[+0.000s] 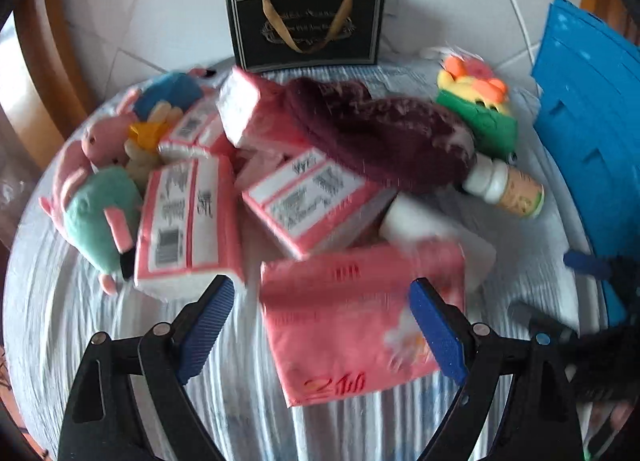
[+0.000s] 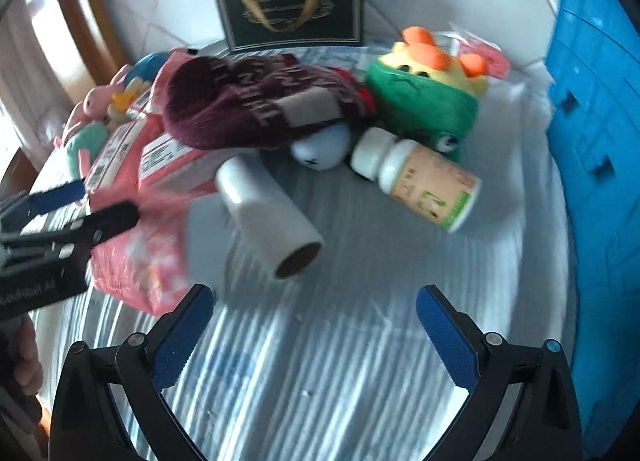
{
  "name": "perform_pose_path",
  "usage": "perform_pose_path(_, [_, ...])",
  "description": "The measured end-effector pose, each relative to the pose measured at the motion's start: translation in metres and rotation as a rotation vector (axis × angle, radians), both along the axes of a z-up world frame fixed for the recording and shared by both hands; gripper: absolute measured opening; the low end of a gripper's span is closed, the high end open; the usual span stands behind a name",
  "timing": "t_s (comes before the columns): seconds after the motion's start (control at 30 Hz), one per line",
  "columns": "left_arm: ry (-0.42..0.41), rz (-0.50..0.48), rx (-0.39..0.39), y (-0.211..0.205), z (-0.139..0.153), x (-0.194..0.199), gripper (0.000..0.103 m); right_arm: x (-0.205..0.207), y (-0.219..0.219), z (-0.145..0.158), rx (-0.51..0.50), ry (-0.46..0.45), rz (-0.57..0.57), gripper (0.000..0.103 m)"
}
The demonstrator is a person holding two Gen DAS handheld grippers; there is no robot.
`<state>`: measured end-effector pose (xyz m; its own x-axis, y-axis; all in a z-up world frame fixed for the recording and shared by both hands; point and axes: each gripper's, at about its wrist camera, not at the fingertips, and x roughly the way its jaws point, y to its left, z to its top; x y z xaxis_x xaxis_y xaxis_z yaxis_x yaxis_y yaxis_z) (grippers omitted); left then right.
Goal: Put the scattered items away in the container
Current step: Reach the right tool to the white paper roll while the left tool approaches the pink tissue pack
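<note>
On my far left a heap of soft toys (image 1: 96, 197) lies on the striped tabletop (image 1: 248, 389), touching the pink tissue packs (image 1: 188, 217). My left gripper (image 1: 322, 327) hangs over the nearest pink pack (image 1: 344, 321), fingers (image 1: 206, 327) wide apart and clamped on nothing. A dark red knit hat (image 1: 384, 137) drapes over the packs. My right gripper (image 2: 314, 335) hovers above bare cloth with its fingers (image 2: 182, 337) spread, nothing between them. Ahead of it lie a white roll (image 2: 268, 213), a white pill bottle (image 2: 424, 181) and a green and yellow plush (image 2: 424, 97). The blue crate (image 2: 596, 165) stands at the right edge.
</note>
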<state>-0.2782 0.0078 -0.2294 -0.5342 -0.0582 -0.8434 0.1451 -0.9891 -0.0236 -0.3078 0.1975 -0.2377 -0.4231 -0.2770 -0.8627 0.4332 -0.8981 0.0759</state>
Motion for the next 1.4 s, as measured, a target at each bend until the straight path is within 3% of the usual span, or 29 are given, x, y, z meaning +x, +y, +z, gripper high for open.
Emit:
perform_pose_path(0.13, [-0.053,-0.025,0.045,-0.003,-0.023,0.015,0.092,0.001,0.005,-0.007,-0.019,-0.034,-0.014,0.103])
perform_pose_path(0.23, [-0.055,-0.002,0.053,-0.009,-0.029,0.017,0.101,0.005,0.001,-0.017,-0.006,-0.067,0.003,0.103])
perform_pose_path(0.4, [0.026,0.134,0.013,-0.034,-0.008,0.022,0.101,0.009,-0.018,-0.034,0.063,-0.093,0.038,0.103])
perform_pose_path(0.47, [0.046,0.132,0.003,-0.040,0.002,0.012,0.101,0.012,-0.024,-0.037,0.060,-0.101,0.052,0.103])
perform_pose_path(0.57, [0.003,0.133,-0.046,-0.044,-0.005,-0.008,0.101,0.016,-0.035,-0.042,0.060,-0.118,0.075,0.103])
perform_pose_path(0.63, [-0.081,0.143,-0.091,-0.044,-0.018,-0.015,0.101,0.017,-0.042,-0.045,0.070,-0.122,0.085,0.103])
perform_pose_path(0.8, [-0.073,0.118,-0.019,-0.048,-0.023,0.022,0.101,0.005,-0.053,-0.045,0.082,-0.084,0.060,0.103])
perform_pose_path(0.97, [-0.017,0.028,0.026,-0.035,-0.007,0.044,0.101,-0.002,-0.065,-0.035,0.045,-0.051,0.081,0.103])
perform_pose_path(1.07, [0.016,-0.059,-0.042,-0.015,-0.002,0.035,0.101,-0.001,-0.054,-0.023,0.024,-0.025,0.065,0.103])
perform_pose_path(1.3, [-0.084,-0.311,-0.107,0.022,-0.032,-0.010,0.103,0.003,-0.014,-0.025,0.059,-0.030,0.048,0.103])
perform_pose_path(1.4, [-0.077,-0.298,-0.092,0.025,-0.034,-0.015,0.103,-0.005,-0.003,-0.026,0.052,-0.037,0.045,0.103])
